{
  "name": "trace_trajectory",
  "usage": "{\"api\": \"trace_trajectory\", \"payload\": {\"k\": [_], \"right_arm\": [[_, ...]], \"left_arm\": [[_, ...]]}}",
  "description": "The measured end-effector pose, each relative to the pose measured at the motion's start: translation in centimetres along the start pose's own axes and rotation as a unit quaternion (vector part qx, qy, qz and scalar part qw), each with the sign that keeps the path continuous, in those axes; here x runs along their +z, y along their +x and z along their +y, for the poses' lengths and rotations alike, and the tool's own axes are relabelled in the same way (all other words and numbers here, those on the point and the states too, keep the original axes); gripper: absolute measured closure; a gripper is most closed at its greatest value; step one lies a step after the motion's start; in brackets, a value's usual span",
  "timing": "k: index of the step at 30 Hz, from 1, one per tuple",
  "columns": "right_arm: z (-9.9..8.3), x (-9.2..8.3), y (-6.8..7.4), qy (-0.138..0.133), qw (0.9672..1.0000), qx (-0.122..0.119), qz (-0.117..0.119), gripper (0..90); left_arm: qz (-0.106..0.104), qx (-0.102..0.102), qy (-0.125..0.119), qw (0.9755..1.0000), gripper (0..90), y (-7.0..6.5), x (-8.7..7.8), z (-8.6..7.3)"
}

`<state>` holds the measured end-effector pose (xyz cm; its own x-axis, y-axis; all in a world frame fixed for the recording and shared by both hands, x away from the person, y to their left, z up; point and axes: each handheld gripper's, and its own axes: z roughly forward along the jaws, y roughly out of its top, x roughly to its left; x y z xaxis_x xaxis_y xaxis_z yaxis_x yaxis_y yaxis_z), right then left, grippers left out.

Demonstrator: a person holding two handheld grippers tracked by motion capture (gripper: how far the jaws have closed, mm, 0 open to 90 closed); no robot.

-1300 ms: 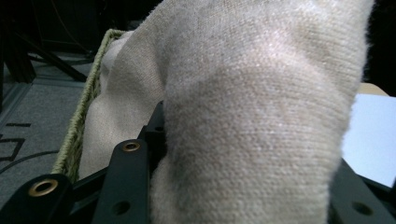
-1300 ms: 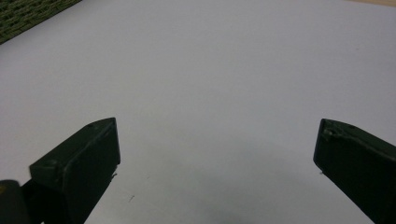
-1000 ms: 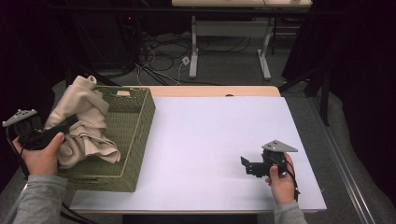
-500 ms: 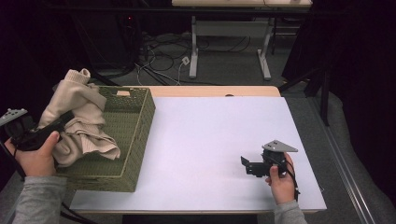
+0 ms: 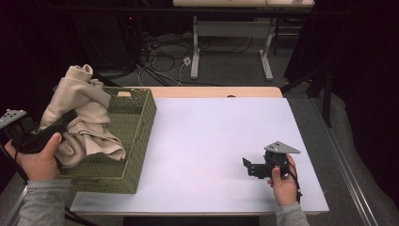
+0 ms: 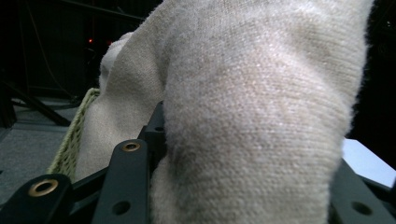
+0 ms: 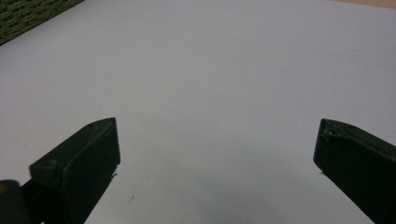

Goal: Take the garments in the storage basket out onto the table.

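At the near edge of the table [image 5: 197, 141], on its white surface, the right gripper [image 5: 249, 168] is held low in the person's right hand [image 5: 281, 181], the grey three-cornered plate [image 5: 281, 148] seen on top of it. In the right gripper view its two black jaws are spread wide apart, and nothing but bare white tabletop is seen between them.

At the near left, the left gripper [image 5: 66, 120] is gripped in the left hand [image 5: 40, 157], beside the near left corner of the basket [image 5: 141, 136]. Its jaws are clamped on a fold of the beige knitted sweater [image 5: 84, 117]; in the left gripper view the thick knit [image 6: 252, 121] is seen bunched between them, close to the lens.

The sweater is held partly lifted: its lower part is draped inside the green woven basket and over its near left rim, while its upper end is raised above the rim at the far left. The basket is set on the left part of the table, well apart from the right gripper.

Beyond the table, cables [image 5: 160, 52] are seen lying on the floor.
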<state>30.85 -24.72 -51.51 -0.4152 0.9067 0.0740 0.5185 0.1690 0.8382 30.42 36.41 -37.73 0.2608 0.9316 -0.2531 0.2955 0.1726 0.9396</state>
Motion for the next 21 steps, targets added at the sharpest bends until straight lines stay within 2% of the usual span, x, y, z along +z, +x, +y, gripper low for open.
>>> {"api": "trace_trajectory", "payload": {"k": [5, 13, 21], "right_arm": [[0.0, 0.1, 0.0, -0.001, 1.0000, -0.003, 0.000, 0.3], [0.0, 0.0, 0.0, -0.003, 1.0000, -0.001, -0.002, 0.3], [0.0, 0.0, -0.1, -0.003, 1.0000, -0.001, -0.003, 0.3]], "left_arm": [[-0.006, 0.009, -0.003, 0.9999, 55.6, -1.1, -0.1, 0.0], [-0.029, 0.018, -0.005, 0.9994, 55.5, -2.9, 0.2, 0.1], [-0.054, 0.015, -0.008, 0.9984, 55.5, -4.8, 1.0, 0.2]]}}
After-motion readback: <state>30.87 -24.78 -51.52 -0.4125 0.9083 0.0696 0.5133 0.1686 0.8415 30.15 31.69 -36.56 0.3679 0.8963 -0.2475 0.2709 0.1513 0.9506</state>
